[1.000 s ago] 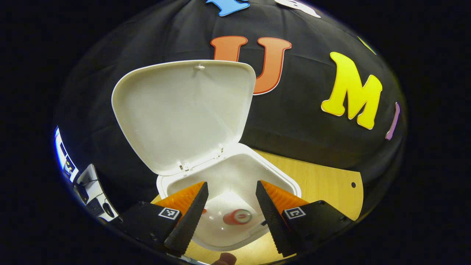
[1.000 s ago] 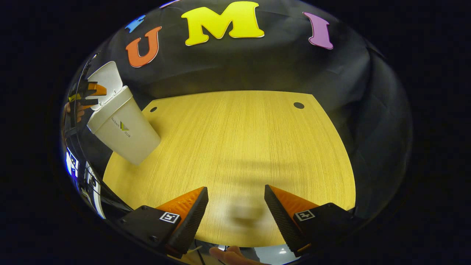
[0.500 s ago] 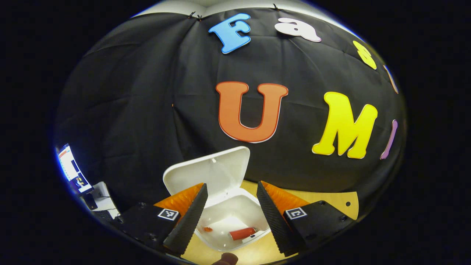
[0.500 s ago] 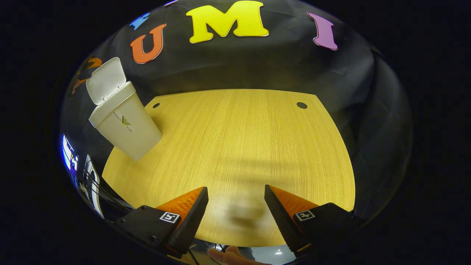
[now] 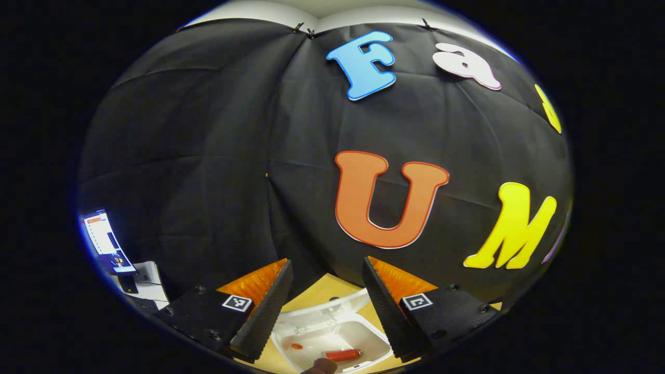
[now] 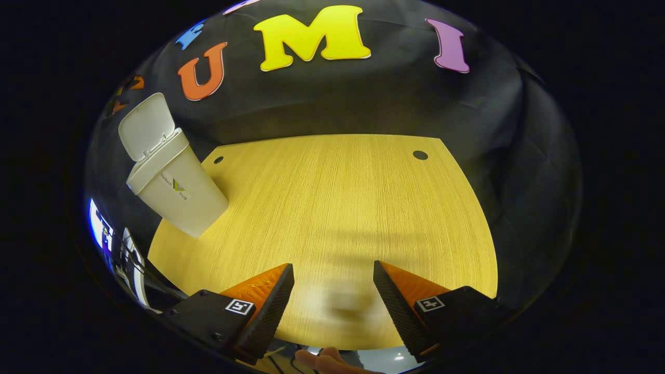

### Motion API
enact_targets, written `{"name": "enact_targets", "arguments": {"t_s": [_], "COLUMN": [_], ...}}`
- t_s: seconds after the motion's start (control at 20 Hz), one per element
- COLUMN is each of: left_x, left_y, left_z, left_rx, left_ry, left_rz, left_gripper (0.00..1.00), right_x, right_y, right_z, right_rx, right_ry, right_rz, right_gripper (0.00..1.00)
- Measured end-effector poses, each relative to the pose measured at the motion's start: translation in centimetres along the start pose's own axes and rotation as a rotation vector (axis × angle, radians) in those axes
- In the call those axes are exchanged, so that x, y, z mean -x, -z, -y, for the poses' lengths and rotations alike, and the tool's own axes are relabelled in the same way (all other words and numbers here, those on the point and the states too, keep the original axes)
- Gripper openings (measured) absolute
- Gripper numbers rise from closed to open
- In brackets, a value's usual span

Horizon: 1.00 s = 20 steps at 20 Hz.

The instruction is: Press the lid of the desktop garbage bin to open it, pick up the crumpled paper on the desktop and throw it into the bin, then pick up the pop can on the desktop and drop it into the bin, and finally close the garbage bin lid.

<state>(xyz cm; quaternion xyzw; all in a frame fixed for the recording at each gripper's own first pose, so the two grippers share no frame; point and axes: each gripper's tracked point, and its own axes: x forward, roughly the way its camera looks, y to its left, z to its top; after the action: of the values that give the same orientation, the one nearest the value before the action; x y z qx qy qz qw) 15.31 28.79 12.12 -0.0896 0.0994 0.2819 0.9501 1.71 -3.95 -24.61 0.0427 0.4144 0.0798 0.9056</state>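
The garbage bin (image 6: pixel 176 189) is seen in the right gripper view standing on the tabletop (image 6: pixel 337 218) near its far left corner, close to the black cloth wall (image 6: pixel 363 98). Its lid (image 6: pixel 146 124) is raised and stands upright on the hinge at the back of the rim. In the left gripper view the bin (image 5: pixel 374 335) is viewed from above through the open mouth. The pop can (image 5: pixel 343 355) is seen lying on its side on the bin floor, and a small orange scrap (image 5: pixel 296 346) lies apart from it to the left. The crumpled paper cannot be identified with certainty.

The left tongs (image 5: pixel 324 304) are held high above the bin and slightly behind its opening, directed forward at the cloth wall rather than down at the tabletop. The jaws are spread apart and nothing is held between them. A fingertip (image 5: pixel 319 366) of the holding hand is visible at the bottom edge of this view.

The right tongs (image 6: pixel 332 301) are held low over the near edge of the tabletop, well apart from the bin, and are angled down across the bare wood. The jaws are spread apart and nothing is gripped. Part of the holding hand (image 6: pixel 330 361) is visible below them.

A lit screen (image 5: pixel 106 241) is visible at the far left.
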Motion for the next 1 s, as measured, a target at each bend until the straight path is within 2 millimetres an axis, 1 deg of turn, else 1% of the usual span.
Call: {"name": "enact_targets", "arguments": {"t_s": [0.1,0.15,0.25,0.3,0.35,0.45,0.5,0.55,0.6,0.65,0.7,0.75,0.8,0.9,0.95,1.0], "left_x": [-2.1,-3.0,-4.1,-4.4,-4.6,-4.7,-4.7,-4.7,-4.7,-4.6,-4.5,-4.5,-4.2,-2.9,-2.2,-1.8], "left_y": [1.1,1.7,3.3,4.1,4.4,4.6,4.7,4.9,5.3,5.8,5.8,6.0,6.5,7.0,7.3,7.6], "left_z": [-0.9,-0.9,-0.9,-0.6,-0.3,-0.2,-0.1,0.0,0.0,0.0,0.0,0.0,0.3,1.5,1.7,1.4], "left_rx": [0.011,0.033,0.064,0.081,0.094,0.105,0.096,0.084,0.070,0.064,0.069,0.078,0.091,0.109,0.112,0.112], "left_ry": [-0.038,-0.037,-0.041,-0.039,-0.032,-0.022,-0.024,-0.019,-0.020,-0.017,-0.018,-0.019,-0.011,-0.002,-0.006,-0.013], "left_rz": [-0.031,-0.053,-0.102,-0.127,-0.140,-0.142,-0.145,-0.156,-0.168,-0.180,-0.171,-0.171,-0.177,-0.182,-0.182,-0.177], "left_gripper": [0.89,0.89,0.92,0.92,0.92,0.92,0.93,0.93,0.92,0.93,0.93,0.93,0.93,0.93,0.93,0.93], "right_x": [0.4,0.5,0.4,0.3,0.3,0.0,-0.1,-0.2,-0.4,-0.5,-0.4,-0.4,-0.4,-0.5,-0.6,-0.5], "right_y": [-0.1,-0.1,-0.1,-0.2,-0.3,-0.1,0.0,0.0,0.0,0.0,-0.2,-0.3,-0.4,-0.1,0.1,0.3], "right_z": [-0.8,-1.2,-1.7,-1.8,-2.1,-2.5,-2.6,-2.7,-2.7,-2.6,-2.6,-2.8,-2.8,-2.6,-2.5,-2.3], "right_rx": [-0.002,0.005,0.025,0.030,0.027,0.015,0.015,0.017,0.020,0.019,0.016,0.014,0.012,0.007,0.004,0.005], "right_ry": [-0.013,-0.015,-0.019,-0.019,-0.025,-0.037,-0.040,-0.043,-0.044,-0.038,-0.041,-0.049,-0.052,-0.059,-0.056,-0.052], "right_rz": [0.005,0.004,0.001,-0.002,-0.006,-0.021,-0.026,-0.030,-0.033,-0.031,-0.022,-0.016,-0.013,-0.015,-0.018,-0.017], "right_gripper": [0.97,0.97,0.97,0.97,0.97,0.97,0.94,0.94,0.97,0.97,0.94,0.97,0.97,0.97,0.97,0.97]}}
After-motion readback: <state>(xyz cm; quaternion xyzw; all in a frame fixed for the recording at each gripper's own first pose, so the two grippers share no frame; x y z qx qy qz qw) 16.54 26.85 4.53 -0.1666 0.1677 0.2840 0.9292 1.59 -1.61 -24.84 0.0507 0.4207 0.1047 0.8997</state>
